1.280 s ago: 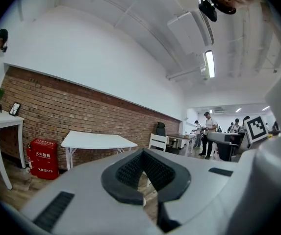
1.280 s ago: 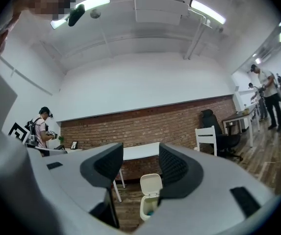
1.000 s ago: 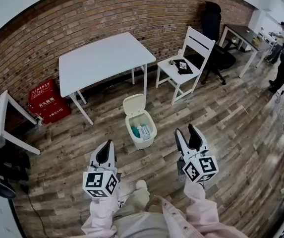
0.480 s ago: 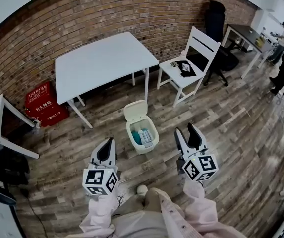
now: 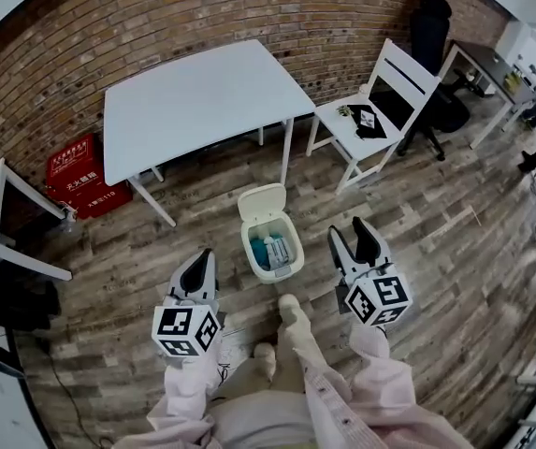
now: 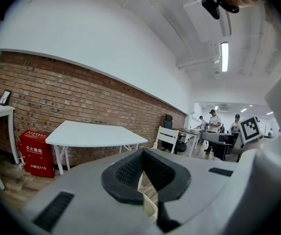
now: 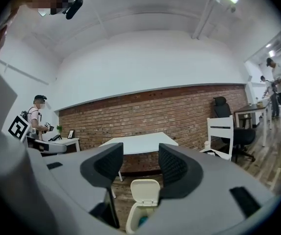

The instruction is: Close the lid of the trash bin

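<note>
Zero progress, by my judgement: trash bin (image 5: 273,249) stands on floor at 12 o'clock of person. Lid (image 5: 261,201) raised at far rim, inner face toward person, contents exposed. Bin long axis roughly 12–6 o'clock. Left gripper (image 5: 201,262) at bin's 8 o'clock, jaws together, empty. Right gripper (image 5: 351,239) at 3 o'clock, jaws apart, empty. Outstanding: swing lid down.

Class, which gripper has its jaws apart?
The right gripper: its jaws stand apart, the open trash bin showing between them; on the left gripper they meet.
</note>
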### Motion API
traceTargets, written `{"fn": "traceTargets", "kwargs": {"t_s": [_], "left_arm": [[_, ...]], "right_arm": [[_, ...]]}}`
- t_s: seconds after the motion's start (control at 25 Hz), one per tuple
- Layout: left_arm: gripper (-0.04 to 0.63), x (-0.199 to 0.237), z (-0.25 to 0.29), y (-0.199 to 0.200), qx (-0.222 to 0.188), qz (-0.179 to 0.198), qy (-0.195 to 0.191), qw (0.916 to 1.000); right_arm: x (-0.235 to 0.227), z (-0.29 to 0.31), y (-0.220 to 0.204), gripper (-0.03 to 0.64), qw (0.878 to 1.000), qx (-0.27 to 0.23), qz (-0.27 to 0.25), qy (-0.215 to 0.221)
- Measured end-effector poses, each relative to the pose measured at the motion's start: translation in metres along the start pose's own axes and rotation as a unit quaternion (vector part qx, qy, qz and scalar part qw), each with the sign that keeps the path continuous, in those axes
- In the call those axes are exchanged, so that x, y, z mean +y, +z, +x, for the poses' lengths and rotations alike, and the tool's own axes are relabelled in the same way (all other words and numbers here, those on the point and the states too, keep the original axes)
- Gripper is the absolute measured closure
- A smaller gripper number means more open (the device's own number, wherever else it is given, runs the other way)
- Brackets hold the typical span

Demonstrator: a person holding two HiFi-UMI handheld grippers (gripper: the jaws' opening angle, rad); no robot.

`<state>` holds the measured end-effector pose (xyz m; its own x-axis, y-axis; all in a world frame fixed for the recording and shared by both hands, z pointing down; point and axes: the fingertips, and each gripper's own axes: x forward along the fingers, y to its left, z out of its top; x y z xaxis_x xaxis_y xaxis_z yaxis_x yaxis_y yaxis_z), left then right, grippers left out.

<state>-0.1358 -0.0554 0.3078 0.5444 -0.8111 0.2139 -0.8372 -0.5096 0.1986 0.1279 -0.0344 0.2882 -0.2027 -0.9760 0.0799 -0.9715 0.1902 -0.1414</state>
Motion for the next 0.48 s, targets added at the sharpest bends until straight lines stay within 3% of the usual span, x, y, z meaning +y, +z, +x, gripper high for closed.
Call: {"fn": "traceTargets", "kwargs": {"t_s": [0.48], "left_arm": [[0.601,0.028,0.094,-0.02,0.037,-0.063,0.062,0.9954]], "right_arm": [[-0.035,0.143,-0.038,0.407,0.987,0.095,-0.044,0.124]]}}
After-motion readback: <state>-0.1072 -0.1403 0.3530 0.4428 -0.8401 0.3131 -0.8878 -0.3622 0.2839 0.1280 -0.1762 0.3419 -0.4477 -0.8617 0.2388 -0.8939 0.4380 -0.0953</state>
